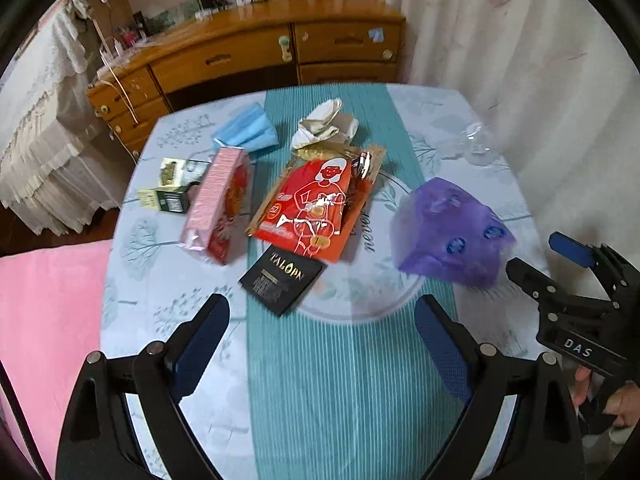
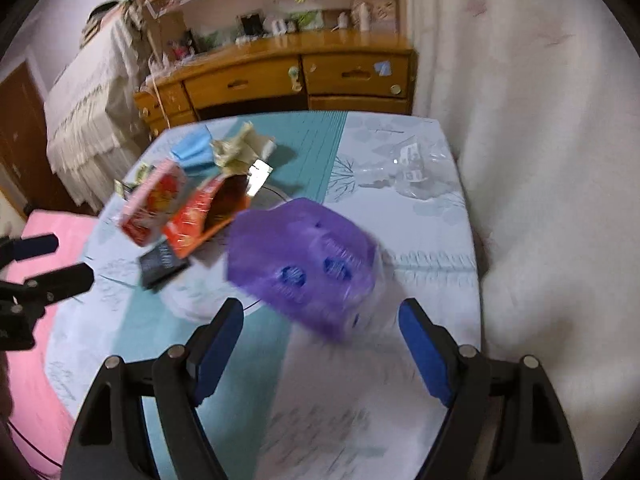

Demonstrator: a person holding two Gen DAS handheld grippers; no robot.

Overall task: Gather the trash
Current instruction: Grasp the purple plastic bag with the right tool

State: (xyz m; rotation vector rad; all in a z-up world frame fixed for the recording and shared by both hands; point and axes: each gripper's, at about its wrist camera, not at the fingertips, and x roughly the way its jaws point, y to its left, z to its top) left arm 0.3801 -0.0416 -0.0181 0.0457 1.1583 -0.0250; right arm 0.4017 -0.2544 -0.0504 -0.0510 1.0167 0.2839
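Note:
Trash lies across the table [image 1: 320, 380]: an orange-red wrapper [image 1: 316, 204], a pink-red box [image 1: 220, 204], a black card [image 1: 282, 278], a blue face mask [image 1: 248, 126], crumpled paper [image 1: 326, 124], a small green carton [image 1: 170, 196] and a purple bag [image 1: 450, 232]. My left gripper [image 1: 322, 320] is open and empty, just short of the black card. My right gripper [image 2: 320, 324] is open and empty, close before the purple bag [image 2: 304, 268]; it also shows in the left wrist view [image 1: 540, 260]. The right wrist view is blurred.
Crumpled clear plastic [image 2: 408, 172] lies at the table's far right. A wooden dresser [image 1: 256, 52] stands behind the table. A white curtain [image 2: 540, 160] hangs on the right. A pink cloth [image 1: 44, 312] lies left of the table.

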